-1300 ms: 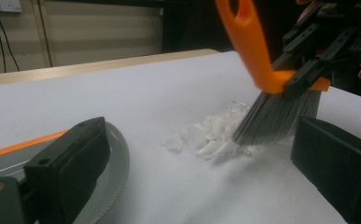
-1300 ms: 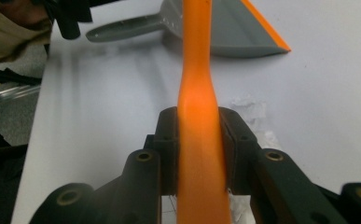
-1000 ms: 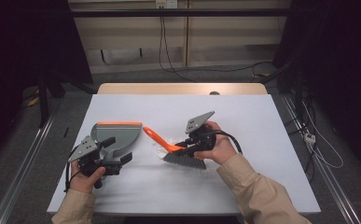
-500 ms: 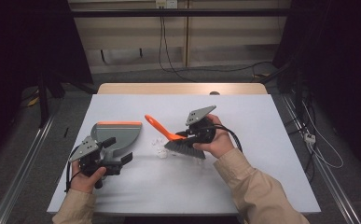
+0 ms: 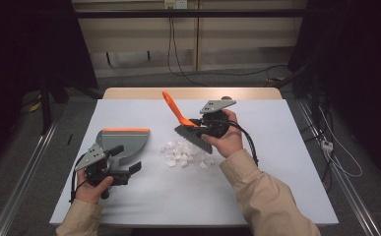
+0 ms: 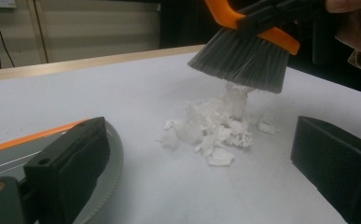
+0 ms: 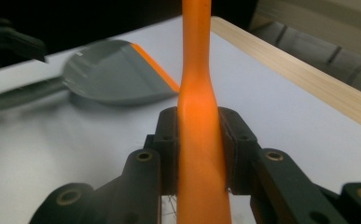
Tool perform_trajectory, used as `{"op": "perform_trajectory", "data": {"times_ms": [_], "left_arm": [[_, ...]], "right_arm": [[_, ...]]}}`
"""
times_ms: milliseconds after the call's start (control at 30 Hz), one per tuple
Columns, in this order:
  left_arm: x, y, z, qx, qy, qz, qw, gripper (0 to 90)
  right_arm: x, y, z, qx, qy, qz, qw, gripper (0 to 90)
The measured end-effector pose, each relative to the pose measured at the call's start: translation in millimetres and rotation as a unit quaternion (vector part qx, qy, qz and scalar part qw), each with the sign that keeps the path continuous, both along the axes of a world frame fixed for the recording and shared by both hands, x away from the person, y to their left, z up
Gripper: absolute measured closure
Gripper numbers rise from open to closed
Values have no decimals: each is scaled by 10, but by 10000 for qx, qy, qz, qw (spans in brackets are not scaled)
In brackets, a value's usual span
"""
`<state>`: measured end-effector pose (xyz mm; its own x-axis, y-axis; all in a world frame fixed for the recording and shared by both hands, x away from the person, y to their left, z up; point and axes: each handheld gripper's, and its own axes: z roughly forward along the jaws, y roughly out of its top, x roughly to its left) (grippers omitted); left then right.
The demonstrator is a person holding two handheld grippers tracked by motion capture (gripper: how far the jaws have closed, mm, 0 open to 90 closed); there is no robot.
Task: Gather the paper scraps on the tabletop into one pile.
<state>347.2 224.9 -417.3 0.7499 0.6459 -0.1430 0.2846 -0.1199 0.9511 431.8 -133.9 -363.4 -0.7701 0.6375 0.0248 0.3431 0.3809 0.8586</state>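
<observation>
One brush [image 5: 185, 123], one dustpan [image 5: 124, 141]

A white-topped table [image 5: 286, 162] with a pale wooden far edge carries a grey dustpan [image 5: 121, 142] with an orange lip, lying flat at the left. Just right of it, near the middle, sits a loose heap of white paper scraps [image 5: 184, 153], a few stray bits beside it

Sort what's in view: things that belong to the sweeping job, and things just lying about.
In the job: brush, shut in the right gripper; dustpan, by the open left gripper; paper scraps.

Lying about: cables on the floor behind the table; power strip at right.
</observation>
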Motion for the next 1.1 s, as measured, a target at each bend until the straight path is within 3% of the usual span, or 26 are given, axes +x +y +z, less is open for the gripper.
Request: {"op": "perform_trajectory", "data": {"times_ms": [200,333,433,567,633,733,1000,1100], "left_arm": [[1,3,-3,-31,15,8,10000,41],[0,4,1,15,3,2,10000,42],[-3,3,3,-17,6,17,10000,42],[-1,2,1,-10,12,24,10000,42],[0,5,1,32,1,13,10000,42],[-2,3,1,-3,7,21,10000,42],[5,4,-3,3,14,18,10000,42],[2,4,-2,1,17,17,10000,42]], "right_arm": [[-17,-198,-69,-84,76,-537,9985,717],[-12,-382,-120,174,292,-1075,9936,717],[-14,-482,-162,74,350,-1434,9890,717],[-18,-564,-246,70,427,-1687,9847,717],[-9,-585,-302,-7,436,-1714,9842,717],[9,-627,-341,77,567,-1776,9824,717],[-30,-602,-128,88,434,-1632,9856,717],[-6,-634,-82,22,355,-1742,9841,717]]}}
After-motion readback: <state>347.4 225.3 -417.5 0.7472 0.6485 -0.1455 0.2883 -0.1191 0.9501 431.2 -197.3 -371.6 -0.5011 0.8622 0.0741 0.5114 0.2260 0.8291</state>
